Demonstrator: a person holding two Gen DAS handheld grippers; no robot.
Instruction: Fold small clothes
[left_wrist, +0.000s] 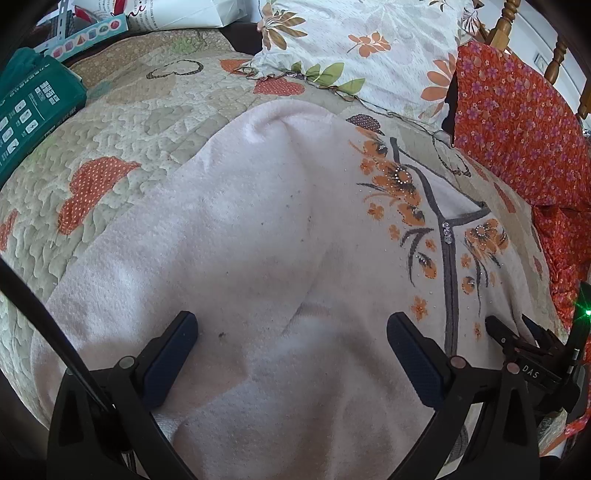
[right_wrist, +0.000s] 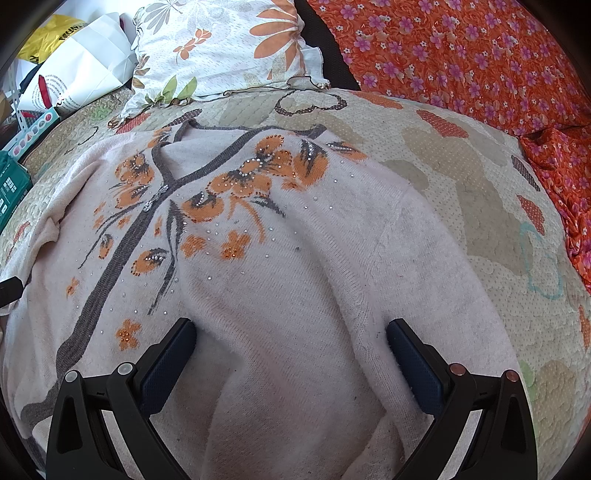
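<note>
While both grippers hover over the bed, the scene reads as follows.

Cardigan (right_wrist: 288, 258): pale pink knit with orange flowers, grey trim and small rhinestones, spread front-up on the quilt (right_wrist: 480, 192), neckline toward the pillow (right_wrist: 221, 48).
Left sleeve side: in the left wrist view, plain pink fabric lies in soft folds, rumpled rather than flat.
Left gripper (left_wrist: 291, 332): its 2 fingers spread wide, nothing between them, over the plain pink part of the cardigan.
Right gripper (right_wrist: 291, 336): its 2 fingers likewise wide apart and empty, over the cardigan's right side near a raised fold.
Orange floral cloth (right_wrist: 480, 55): bunched along the quilt's right edge.
Green box (left_wrist: 33, 107): on the quilt's far left.
</note>
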